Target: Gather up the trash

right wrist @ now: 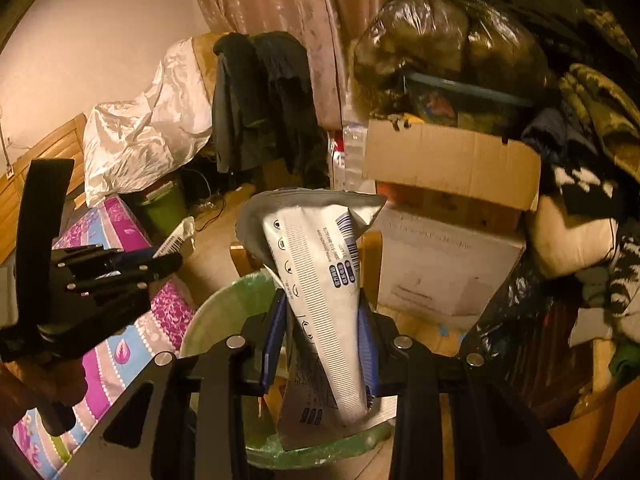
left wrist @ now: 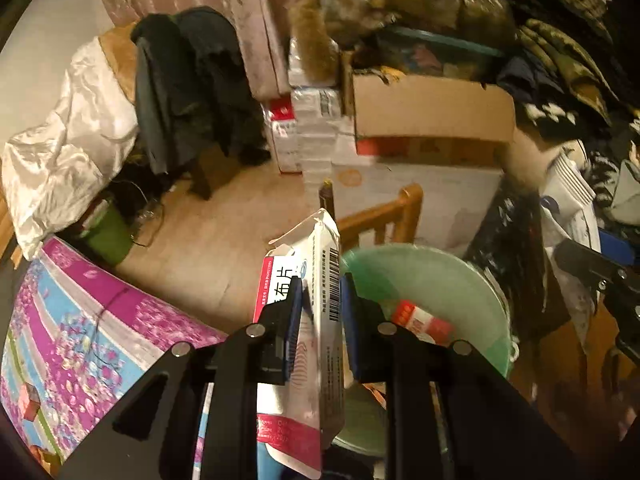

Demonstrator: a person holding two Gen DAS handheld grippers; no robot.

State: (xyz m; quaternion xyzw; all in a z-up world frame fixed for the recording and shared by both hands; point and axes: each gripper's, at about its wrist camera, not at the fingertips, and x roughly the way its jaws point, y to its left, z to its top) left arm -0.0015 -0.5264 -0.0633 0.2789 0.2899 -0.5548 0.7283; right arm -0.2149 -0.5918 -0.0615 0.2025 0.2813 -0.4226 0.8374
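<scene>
Wrapper (left wrist: pixel 304 280) with barcode, "布片"

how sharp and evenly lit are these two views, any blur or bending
Left wrist: warm dim light, motion smear on the cardboard box, held white packet crisp, edges bowed. Right wrist: glare on the black plastic bag, fisheye curve, dark corners.

A white and red packet (left wrist: pixel 298 320) with a black barcode; a white and grey pouch (right wrist: pixel 320 264); a pale green bin (left wrist: pixel 436 280); magenta-and-blue floral bedding (left wrist: pixel 80 320); pink curtains (right wrist: pixel 280 12).
</scene>
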